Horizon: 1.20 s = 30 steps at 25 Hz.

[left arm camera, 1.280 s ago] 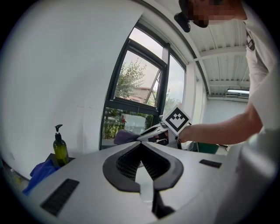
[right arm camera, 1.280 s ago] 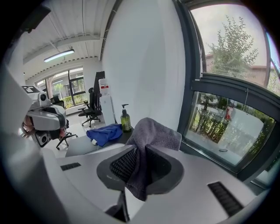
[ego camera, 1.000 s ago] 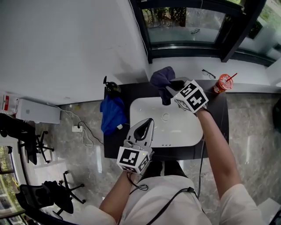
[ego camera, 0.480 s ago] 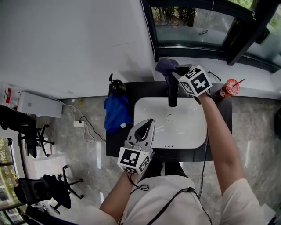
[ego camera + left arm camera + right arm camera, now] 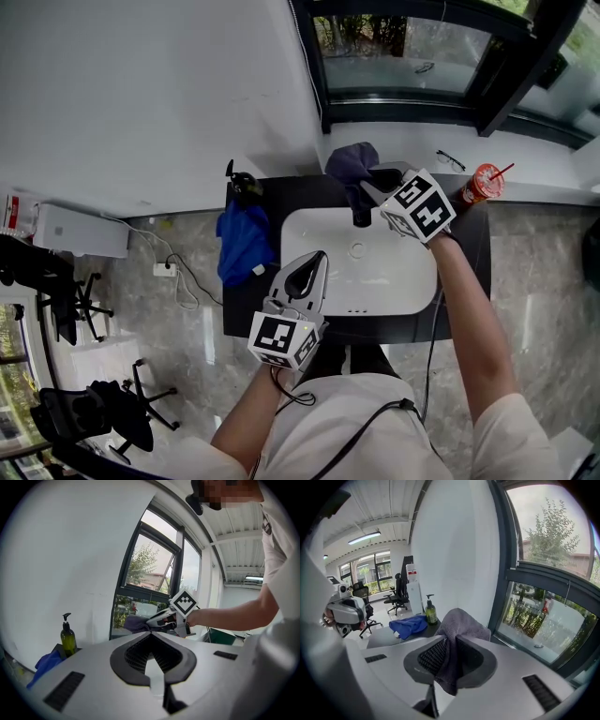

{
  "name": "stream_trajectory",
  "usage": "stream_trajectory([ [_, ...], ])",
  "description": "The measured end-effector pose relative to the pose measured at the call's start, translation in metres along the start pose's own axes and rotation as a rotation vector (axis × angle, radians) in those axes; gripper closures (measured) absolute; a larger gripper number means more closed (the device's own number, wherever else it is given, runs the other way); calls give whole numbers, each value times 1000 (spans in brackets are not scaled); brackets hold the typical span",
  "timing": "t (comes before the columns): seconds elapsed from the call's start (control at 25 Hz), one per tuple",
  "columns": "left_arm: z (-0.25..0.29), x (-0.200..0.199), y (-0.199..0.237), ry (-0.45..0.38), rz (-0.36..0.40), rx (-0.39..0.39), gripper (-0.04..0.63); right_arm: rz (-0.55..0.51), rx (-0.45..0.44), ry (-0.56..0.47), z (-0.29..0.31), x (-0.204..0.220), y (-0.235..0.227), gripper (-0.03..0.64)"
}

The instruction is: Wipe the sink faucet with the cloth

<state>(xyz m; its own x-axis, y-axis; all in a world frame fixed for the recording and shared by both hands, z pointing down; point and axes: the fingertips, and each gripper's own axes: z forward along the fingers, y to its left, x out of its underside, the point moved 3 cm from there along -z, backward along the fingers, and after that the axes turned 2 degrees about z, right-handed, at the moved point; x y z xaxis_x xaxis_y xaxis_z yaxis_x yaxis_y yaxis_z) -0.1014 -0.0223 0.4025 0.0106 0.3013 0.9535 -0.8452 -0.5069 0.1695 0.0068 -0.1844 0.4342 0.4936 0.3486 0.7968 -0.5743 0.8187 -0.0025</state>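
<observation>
In the head view my right gripper (image 5: 367, 194) is shut on a grey-purple cloth (image 5: 349, 159) that bunches over the top and back of the black faucet (image 5: 362, 217) at the far rim of the white sink (image 5: 302, 230). The right gripper view shows the cloth (image 5: 461, 620) pinched between the jaws of that gripper (image 5: 451, 644) and hanging down between them. My left gripper (image 5: 316, 260) hovers over the sink's near rim, shut on nothing, pointing toward the faucet. From the left gripper view (image 5: 151, 635) I see the right gripper (image 5: 165, 619) and the cloth (image 5: 135, 623) ahead.
A blue cloth (image 5: 242, 244) lies on the dark counter (image 5: 246, 314) left of the sink, with a soap bottle (image 5: 238, 184) behind it. A red cup with a straw (image 5: 478, 180) and glasses (image 5: 448, 159) sit on the sill at right. Wall and window stand close behind the faucet.
The right gripper carried the cloth back toward the window, baring the faucet, then came forward again onto it. The left gripper has stayed where it was.
</observation>
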Motion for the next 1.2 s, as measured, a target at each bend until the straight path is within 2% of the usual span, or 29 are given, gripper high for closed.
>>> stream_trajectory([
  [0.36,-2,1,-5,4,12,22,603,2,-33,-1,-11,15,25,561],
  [0.68,-5,2,-2,14,8,4,603,17,-2,0,10,-4,-13,561],
  [0.96,-9,2,2,15,3,-24,603,76,50,-6,24,-12,-53,561],
  [1.2,-9,3,5,17,-2,-37,603,80,43,-38,17,-14,-52,561],
])
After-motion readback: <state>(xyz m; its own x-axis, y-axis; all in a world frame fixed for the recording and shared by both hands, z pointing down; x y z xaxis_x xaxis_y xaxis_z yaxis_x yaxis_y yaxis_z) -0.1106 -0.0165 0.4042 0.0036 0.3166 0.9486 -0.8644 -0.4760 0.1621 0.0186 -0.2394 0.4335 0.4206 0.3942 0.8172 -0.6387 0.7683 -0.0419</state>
